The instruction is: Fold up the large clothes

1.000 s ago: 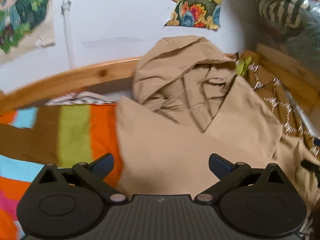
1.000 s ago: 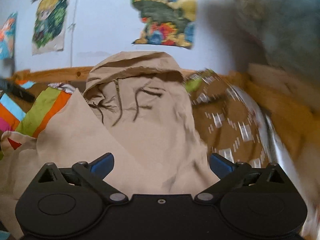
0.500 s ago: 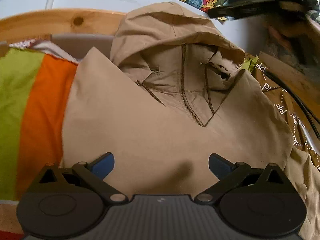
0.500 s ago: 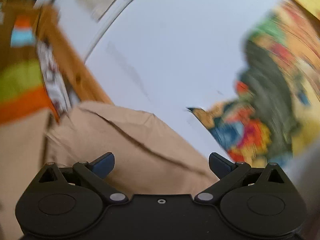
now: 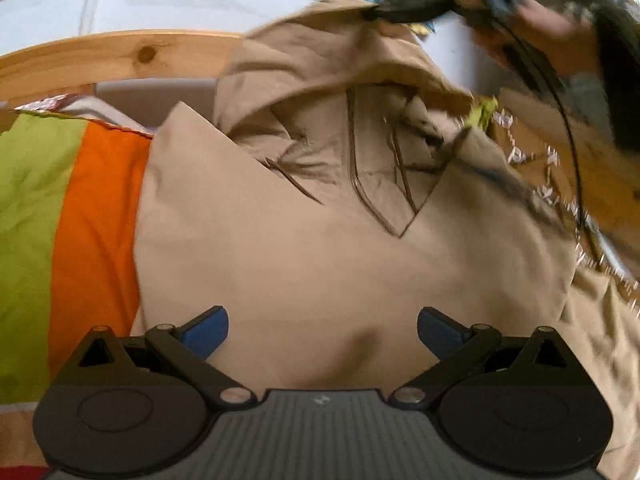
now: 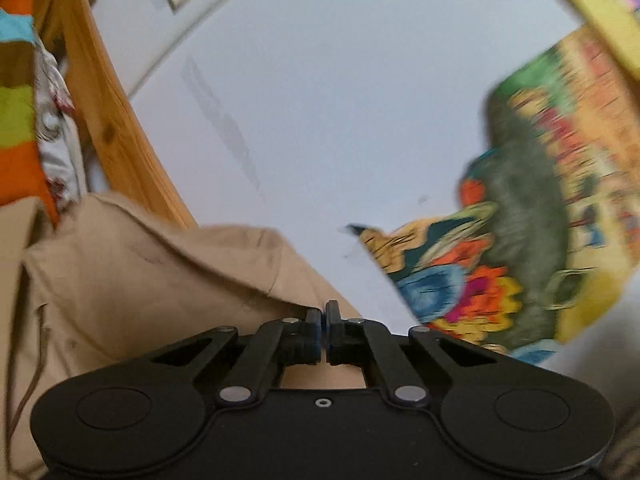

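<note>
A tan hooded jacket [image 5: 320, 264] lies front-up on the bed, its sides folded in over the chest. Its hood [image 5: 320, 64] stands up against the wall. My left gripper [image 5: 322, 328] hovers open over the jacket's lower body with nothing between its blue pads. In the left wrist view my right gripper [image 5: 380, 14] pinches the hood's top edge at the upper right. In the right wrist view my right gripper [image 6: 324, 320] is shut, with the tan hood fabric [image 6: 160, 280] reaching into its jaws.
A striped blanket [image 5: 80, 220] in green and orange covers the bed on the left. The wooden bed frame [image 5: 100, 56] runs along the white wall. A brown patterned cloth [image 5: 540, 160] lies right of the jacket. A colourful poster [image 6: 520, 240] hangs on the wall. A hand [image 5: 520, 28] holds the right gripper.
My right gripper has gone from open to shut on the hood's top edge, and the hood now stands higher. The left gripper stays open and has barely moved.
</note>
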`<state>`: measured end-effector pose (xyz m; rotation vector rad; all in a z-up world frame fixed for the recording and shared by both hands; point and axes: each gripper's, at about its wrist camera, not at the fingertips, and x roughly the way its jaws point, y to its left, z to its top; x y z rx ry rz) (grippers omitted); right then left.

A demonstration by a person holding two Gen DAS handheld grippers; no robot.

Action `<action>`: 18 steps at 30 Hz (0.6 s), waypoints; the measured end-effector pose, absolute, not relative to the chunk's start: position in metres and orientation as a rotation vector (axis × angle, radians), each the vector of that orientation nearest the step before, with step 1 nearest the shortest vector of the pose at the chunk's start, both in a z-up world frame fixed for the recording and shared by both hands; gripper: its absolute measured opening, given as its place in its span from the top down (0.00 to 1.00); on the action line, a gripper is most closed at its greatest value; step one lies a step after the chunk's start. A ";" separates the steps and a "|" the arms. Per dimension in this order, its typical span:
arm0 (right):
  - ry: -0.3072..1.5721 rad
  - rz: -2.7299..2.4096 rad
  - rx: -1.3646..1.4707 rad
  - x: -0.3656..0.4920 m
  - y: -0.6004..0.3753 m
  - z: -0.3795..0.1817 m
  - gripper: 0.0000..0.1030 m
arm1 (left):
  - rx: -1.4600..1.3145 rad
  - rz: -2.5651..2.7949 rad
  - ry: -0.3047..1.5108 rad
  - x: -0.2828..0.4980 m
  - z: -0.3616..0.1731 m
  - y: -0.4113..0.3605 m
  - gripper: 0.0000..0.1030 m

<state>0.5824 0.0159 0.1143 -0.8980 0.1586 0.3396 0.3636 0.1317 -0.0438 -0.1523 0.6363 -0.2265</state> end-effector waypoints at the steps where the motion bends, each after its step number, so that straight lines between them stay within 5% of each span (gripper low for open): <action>1: 0.129 0.337 -0.899 0.567 0.011 0.116 1.00 | -0.178 -0.221 0.622 0.361 -0.038 0.135 0.01; 12: 0.003 0.392 -0.864 0.361 -0.041 0.070 1.00 | -0.161 -0.221 0.557 0.343 -0.005 0.130 0.07; 18: 0.331 0.466 -0.712 0.297 -0.060 -0.010 0.89 | -0.331 -0.240 0.652 0.334 -0.023 0.155 0.07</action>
